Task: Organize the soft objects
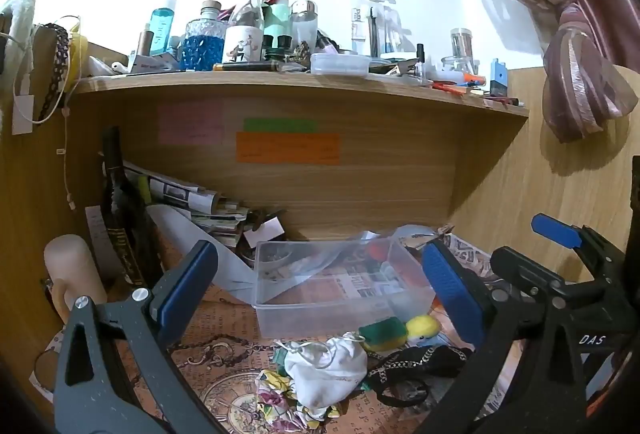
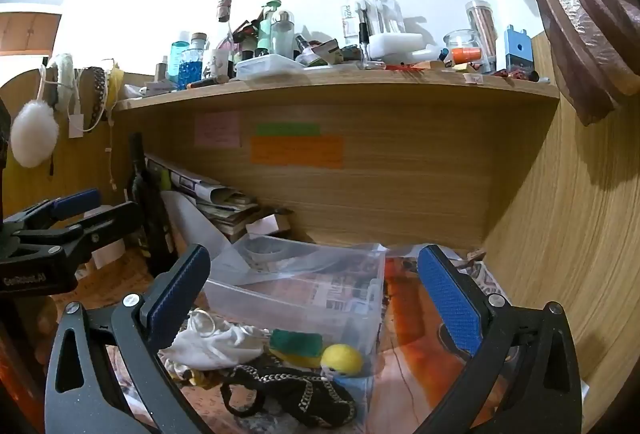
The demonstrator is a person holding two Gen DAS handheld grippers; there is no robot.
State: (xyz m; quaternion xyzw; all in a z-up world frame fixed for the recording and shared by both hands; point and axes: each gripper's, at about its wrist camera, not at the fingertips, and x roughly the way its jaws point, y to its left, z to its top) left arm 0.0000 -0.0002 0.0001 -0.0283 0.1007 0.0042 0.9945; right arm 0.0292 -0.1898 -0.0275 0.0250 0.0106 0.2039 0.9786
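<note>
So both claws are up above the table (image 1: 224,318), spread wide with nothing in them. The soft stuff sits in a little heap right in front of the clear plastic box (image 1: 340,286), touching its near wall.

From the left claw (image 1: 320,294) the heap lies at about 6 o'clock, low and dead centre between the pads. From the right claw (image 2: 316,294) it's more like 7 o'clock, off to the left. So I'd say the left one is better lined up, and the white pouch (image 1: 328,366) is the closest grab.

Count, as far as I can make out: one white pouch, one green-and-yellow sponge (image 1: 382,332), one yellow fuzzy ball (image 1: 423,326), one black chain-trimmed bag (image 1: 416,362) with its long axis running roughly 8 to 2 o'clock, and one flowery cloth (image 1: 276,394) tucked under the pouch. One box, looks empty of soft things.
</note>
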